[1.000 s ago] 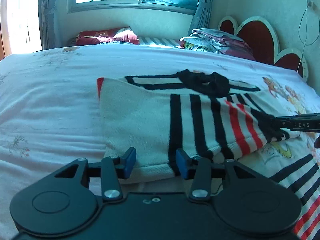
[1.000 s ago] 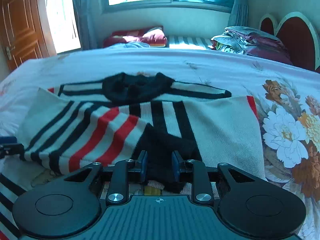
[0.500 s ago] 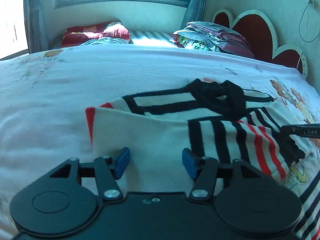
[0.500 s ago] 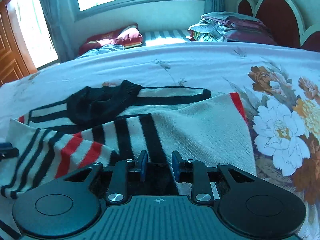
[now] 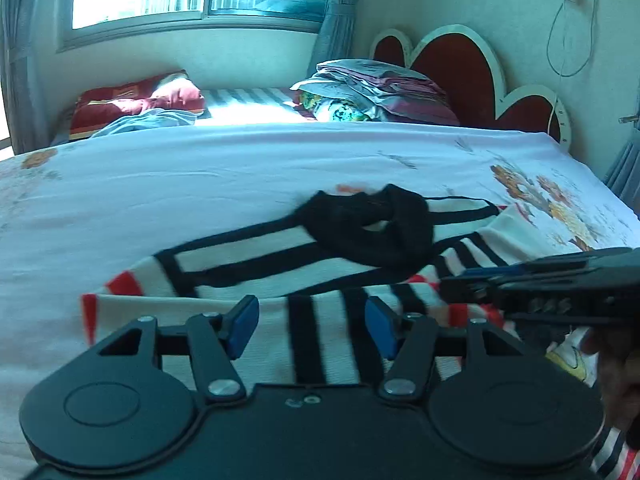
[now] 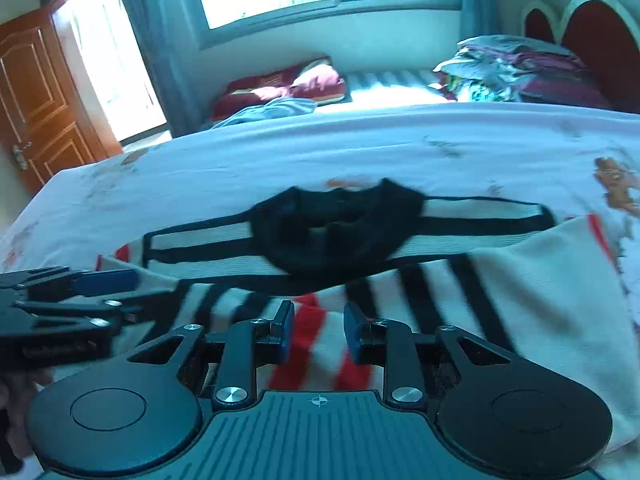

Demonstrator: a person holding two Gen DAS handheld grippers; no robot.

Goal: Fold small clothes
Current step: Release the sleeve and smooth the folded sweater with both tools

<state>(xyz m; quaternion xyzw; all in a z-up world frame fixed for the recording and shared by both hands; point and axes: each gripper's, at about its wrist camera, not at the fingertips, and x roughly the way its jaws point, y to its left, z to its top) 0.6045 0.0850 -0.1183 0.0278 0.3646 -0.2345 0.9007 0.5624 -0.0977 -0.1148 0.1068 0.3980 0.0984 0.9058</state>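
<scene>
One striped sweater [image 5: 320, 280], half folded across the bed [image 5: 200, 184].

Its long axis runs left to right, directly ahead of and under both tools. The left hand-held gripper [image 5: 312, 326] hovers released over the near edge. The right hand-held gripper [image 6: 318, 330] is clenched on a red-striped fold, the nearer tool to carry it. One sweater, two grippers.

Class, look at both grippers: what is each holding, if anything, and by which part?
The right gripper pinches the striped sweater by its red-striped folded-over section. The left gripper is open over the sweater, holding nothing.
</scene>
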